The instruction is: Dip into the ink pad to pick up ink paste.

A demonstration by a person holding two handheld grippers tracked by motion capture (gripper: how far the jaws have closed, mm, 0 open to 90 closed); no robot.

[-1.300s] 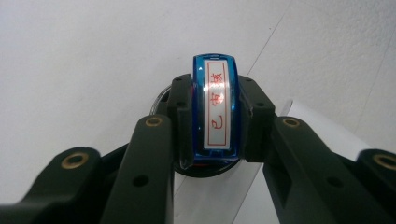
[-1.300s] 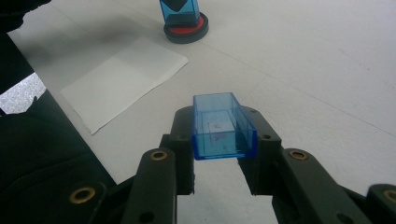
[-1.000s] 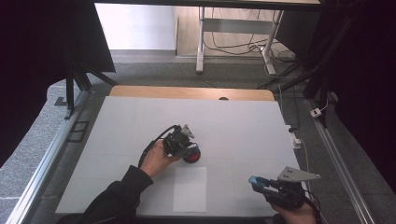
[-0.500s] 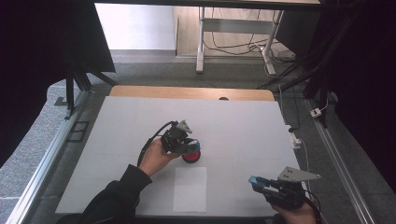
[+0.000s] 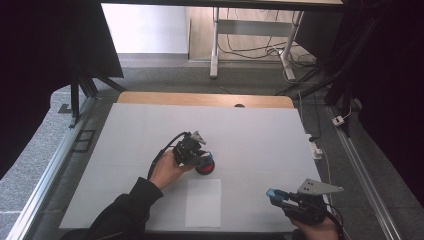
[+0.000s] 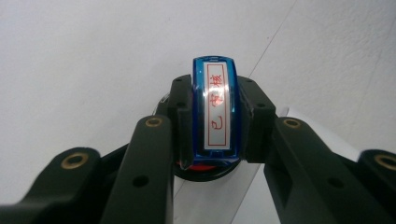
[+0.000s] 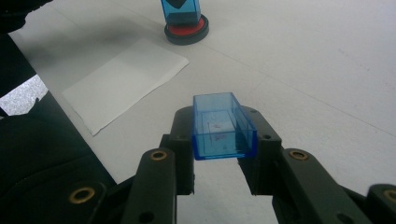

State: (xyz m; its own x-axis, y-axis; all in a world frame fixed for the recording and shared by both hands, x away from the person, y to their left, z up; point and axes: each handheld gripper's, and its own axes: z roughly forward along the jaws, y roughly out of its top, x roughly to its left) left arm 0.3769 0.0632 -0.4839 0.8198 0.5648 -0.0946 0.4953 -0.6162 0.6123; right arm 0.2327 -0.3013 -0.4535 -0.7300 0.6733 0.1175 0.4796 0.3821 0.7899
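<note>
Jaws first: your left gripper (image 5: 196, 150) is clamping its jaws on the blue stamp (image 6: 215, 109), and you are pressing that stamp down into the round red ink pad (image 5: 205, 166) near the middle of the table (image 5: 250, 130). In the left gripper view, the stamp's label with red characters is facing up between the two black jaws, and the red pad is peeking out beneath it. Your right gripper (image 5: 278, 196) is holding its jaws closed on the clear blue stamp cap (image 7: 222, 126), hovering at the table's near right edge, well apart from the stamp. Between your two hands, the white sheet of paper (image 5: 204, 202) is lying flat on the table, just on your side of the ink pad.
</note>
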